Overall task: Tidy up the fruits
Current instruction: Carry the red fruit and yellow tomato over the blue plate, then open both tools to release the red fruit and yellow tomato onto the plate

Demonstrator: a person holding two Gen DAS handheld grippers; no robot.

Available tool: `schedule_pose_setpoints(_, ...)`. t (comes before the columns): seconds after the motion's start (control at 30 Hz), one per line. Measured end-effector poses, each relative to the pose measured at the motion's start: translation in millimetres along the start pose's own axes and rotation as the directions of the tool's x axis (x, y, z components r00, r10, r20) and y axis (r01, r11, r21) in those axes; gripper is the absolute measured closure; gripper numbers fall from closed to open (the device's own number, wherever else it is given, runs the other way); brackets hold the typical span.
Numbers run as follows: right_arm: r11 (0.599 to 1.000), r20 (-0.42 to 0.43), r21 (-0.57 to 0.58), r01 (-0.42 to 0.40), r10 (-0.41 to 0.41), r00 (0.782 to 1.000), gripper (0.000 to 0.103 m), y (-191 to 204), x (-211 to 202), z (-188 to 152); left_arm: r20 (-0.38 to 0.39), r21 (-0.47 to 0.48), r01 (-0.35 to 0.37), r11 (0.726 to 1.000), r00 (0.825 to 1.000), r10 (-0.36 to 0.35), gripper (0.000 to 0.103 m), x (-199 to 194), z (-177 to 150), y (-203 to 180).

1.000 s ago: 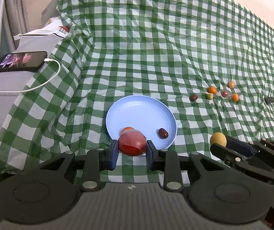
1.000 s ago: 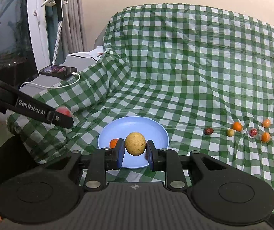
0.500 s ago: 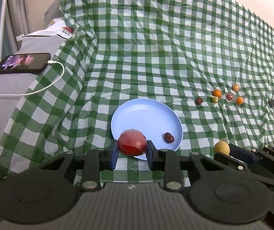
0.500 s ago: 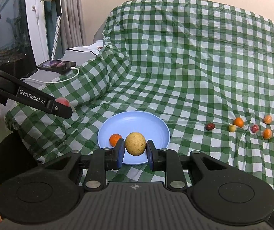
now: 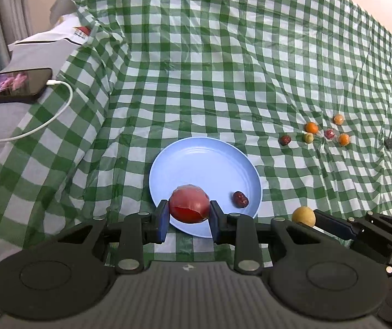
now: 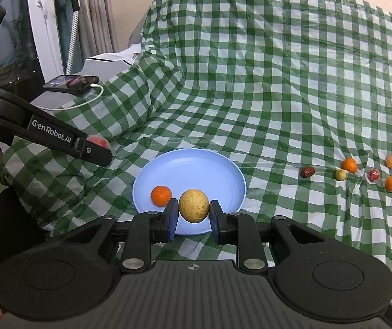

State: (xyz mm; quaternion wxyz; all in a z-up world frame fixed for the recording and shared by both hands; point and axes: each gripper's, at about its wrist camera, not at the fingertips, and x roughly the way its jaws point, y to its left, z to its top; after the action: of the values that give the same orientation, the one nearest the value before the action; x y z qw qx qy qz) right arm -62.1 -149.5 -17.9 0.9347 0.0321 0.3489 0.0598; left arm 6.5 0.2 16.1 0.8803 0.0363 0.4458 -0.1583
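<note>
A light blue plate point(image 5: 207, 164) lies on the green checked cloth; it also shows in the right wrist view point(image 6: 193, 164). My left gripper point(image 5: 188, 213) is shut on a red apple point(image 5: 189, 204) over the plate's near rim. A dark red date point(image 5: 240, 199) lies on the plate. My right gripper point(image 6: 193, 213) is shut on a yellow round fruit point(image 6: 193, 205) above the plate's near edge. A small orange point(image 6: 161, 195) lies on the plate at its left. Several small fruits point(image 6: 349, 165) lie on the cloth to the right.
A phone point(image 5: 12, 86) on a white cable point(image 5: 45, 123) lies on a grey surface left of the cloth. A small dark object point(image 5: 391, 143) sits at the far right. The cloth hangs over the edge at the front left.
Both grippers have drawn back and risen a little, each keeping its fruit. The plate and the loose fruits have not moved.
</note>
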Motion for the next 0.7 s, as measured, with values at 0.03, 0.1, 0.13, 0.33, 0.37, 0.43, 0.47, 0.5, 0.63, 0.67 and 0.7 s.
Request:
schedule_pose_setpoints(0.03, 1.0, -0.004, 0.005, -0.001, 0.001, 1.0, 0.077, -0.7, 4.3, 0.9, -0.008, 0.007, -0.003, 1.0, 1.0, 0.003, 0.07, 5.4, 2.2, -0.3)
schedule_pose_setpoints(0.1, 1.0, -0.015, 0.012, -0.003, 0.003, 1.0, 0.077, -1.7, 13.9, 2.5, -0.025, 0.019, -0.006, 1.0, 1.0, 0.006, 0.07, 15.7, 5.4, -0.5)
schedule_pose_setpoints(0.13, 1.0, -0.023, 0.017, -0.003, 0.004, 1.0, 0.077, -1.9, 19.0, 3.1, -0.034, 0.026, -0.004, 1.0, 0.999, 0.005, 0.07, 21.1, 7.4, -0.4)
schedule_pose_setpoints(0.33, 0.999, -0.08, 0.043, -0.02, 0.024, 0.997, 0.077, -6.7, 49.6, 2.4, -0.084, 0.038, 0.018, 0.999, 0.996, -0.015, 0.07, 56.5, 19.5, 2.3)
schedule_pose_setpoints(0.37, 0.999, -0.088, 0.047, -0.02, 0.024, 0.996, 0.077, -7.9, 55.3, 2.2, -0.09, 0.038, 0.014, 0.999, 0.996, -0.011, 0.07, 62.6, 21.1, 2.3)
schedule_pose_setpoints(0.43, 0.998, -0.104, 0.055, -0.019, 0.025, 0.994, 0.077, -10.5, 66.5, 2.1, -0.105, 0.042, 0.008, 0.999, 0.994, -0.004, 0.07, 74.9, 23.8, 2.1)
schedule_pose_setpoints(0.47, 0.998, -0.112, 0.06, -0.019, 0.025, 0.993, 0.077, -12.1, 72.9, 2.2, -0.115, 0.044, 0.006, 0.999, 0.993, -0.001, 0.07, 82.1, 25.4, 2.1)
schedule_pose_setpoints(0.5, 0.998, -0.117, 0.062, -0.017, 0.024, 0.993, 0.077, -12.8, 78.5, 2.1, -0.124, 0.048, 0.006, 0.999, 0.992, 0.001, 0.07, 88.5, 27.0, 1.9)
schedule_pose_setpoints(0.63, 0.998, -0.135, 0.068, -0.017, 0.026, 0.991, 0.077, -16.2, 99.3, 2.6, -0.15, 0.073, 0.007, 0.997, 0.989, 0.004, 0.07, 112.2, 33.4, -0.8)
schedule_pose_setpoints(0.67, 0.997, -0.14, 0.069, -0.02, 0.03, 0.99, 0.077, -17.1, 104.6, 2.7, -0.156, 0.079, 0.008, 0.997, 0.988, 0.005, 0.07, 118.4, 35.1, -2.2)
schedule_pose_setpoints(0.7, 0.997, -0.144, 0.07, -0.022, 0.032, 0.989, 0.077, -18.3, 108.7, 3.0, -0.161, 0.084, 0.009, 0.996, 0.987, 0.005, 0.07, 124.0, 36.6, -3.1)
